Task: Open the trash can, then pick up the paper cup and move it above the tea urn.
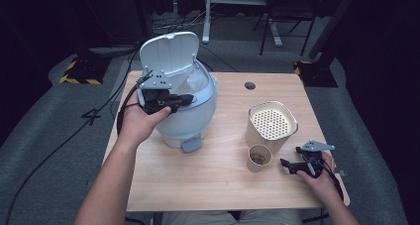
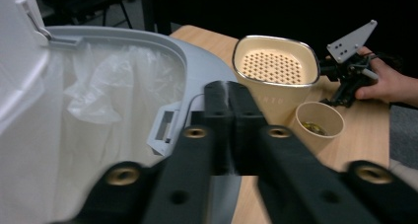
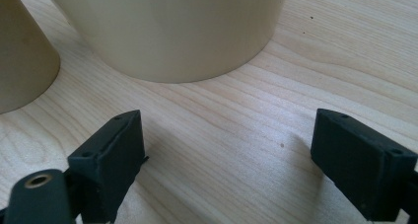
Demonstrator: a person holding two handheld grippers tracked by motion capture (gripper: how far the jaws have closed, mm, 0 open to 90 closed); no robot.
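**Paper cup sits left of your open right jaws, bin further left**

Take the beige canister (image 1: 271, 125) as your landmark; it stands upright on the table (image 1: 223, 185) with its perforated top facing up.

Start with the biggest thing: the white pedal bin (image 1: 190, 111) stands well to the left of the canister, lid (image 1: 168, 54) tipped up and back, clear liner (image 2: 113, 91) showing in its mouth. Your left gripper (image 1: 184, 100) rests at the bin's rim on the side away from the canister, pointing across the opening towards the canister. Its jaws are pressed together with nothing between them, so it holds nothing.

Next, the small paper cup (image 1: 259, 158) stands touching or just beside the canister's near-left foot, upright, long axis vertical, with something dark and yellowish in its bottom.

Your right gripper (image 1: 286, 162) lies low on the table at the canister's near-right side, just right of the cup. In the right gripper view the jaws stand wide apart with only bare wood between them; the canister's base (image 3: 172, 31) is straight ahead and the cup's wall (image 3: 22, 61) is off to the left of the left jaw.

So the relation that matters: the cup lies to the left of your right jaws, not between them, and the right hand (image 1: 319, 183) is much nearer to it than the left. Judging from this, you would need to swing the jaws leftward to bracket the cup's wall, keeping clear of the canister, before carrying it to the bin
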